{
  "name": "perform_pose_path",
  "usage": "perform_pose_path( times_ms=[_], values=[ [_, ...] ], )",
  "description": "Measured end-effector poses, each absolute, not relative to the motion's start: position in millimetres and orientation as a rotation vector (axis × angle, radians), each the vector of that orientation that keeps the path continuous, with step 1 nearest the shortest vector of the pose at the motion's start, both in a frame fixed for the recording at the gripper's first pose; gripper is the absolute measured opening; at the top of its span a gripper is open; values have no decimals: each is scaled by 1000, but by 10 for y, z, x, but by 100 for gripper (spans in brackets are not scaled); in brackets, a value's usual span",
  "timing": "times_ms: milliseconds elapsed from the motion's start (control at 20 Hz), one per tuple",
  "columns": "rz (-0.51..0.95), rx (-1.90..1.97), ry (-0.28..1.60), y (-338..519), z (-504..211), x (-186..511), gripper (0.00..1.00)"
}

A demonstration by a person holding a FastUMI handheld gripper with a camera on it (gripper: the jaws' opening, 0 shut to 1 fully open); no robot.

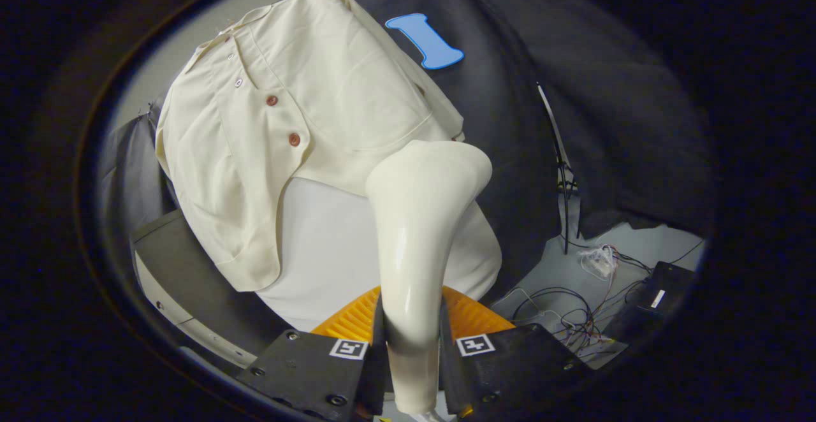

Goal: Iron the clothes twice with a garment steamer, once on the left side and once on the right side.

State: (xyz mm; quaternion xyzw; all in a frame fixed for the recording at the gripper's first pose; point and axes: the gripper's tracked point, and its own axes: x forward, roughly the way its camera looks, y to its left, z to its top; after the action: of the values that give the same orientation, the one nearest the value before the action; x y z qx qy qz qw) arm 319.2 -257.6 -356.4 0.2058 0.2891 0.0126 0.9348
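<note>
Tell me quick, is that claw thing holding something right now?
Hand-held gripper: closed, both fingers pressing on the handle of the garment steamer, whose head points at the cream shirt.

The garment steamer point(417, 231) looks like smooth, shiny plastic, with a bright streak of light down its handle where both fingers of the gripper point(413, 339) press on it. The shirt point(280, 122) is soft, matt cloth with small folds, and it has shiny round buttons point(294, 139); the white form point(331, 250) under it looks smooth and dull. The booth wall point(574, 90) is dull black cloth that hangs in wrinkles, and the thin wires point(574, 320) on the floor look like bendy plastic.
</note>
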Motion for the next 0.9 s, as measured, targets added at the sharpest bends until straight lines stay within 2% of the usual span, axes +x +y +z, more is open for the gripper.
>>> perform_pose_path(
  times_ms=[250,900],
  values=[
    [31,436,537,-2443,-3101,2948,36],
    [153,307,358,-1392,-1228,2447,36]
  ],
)
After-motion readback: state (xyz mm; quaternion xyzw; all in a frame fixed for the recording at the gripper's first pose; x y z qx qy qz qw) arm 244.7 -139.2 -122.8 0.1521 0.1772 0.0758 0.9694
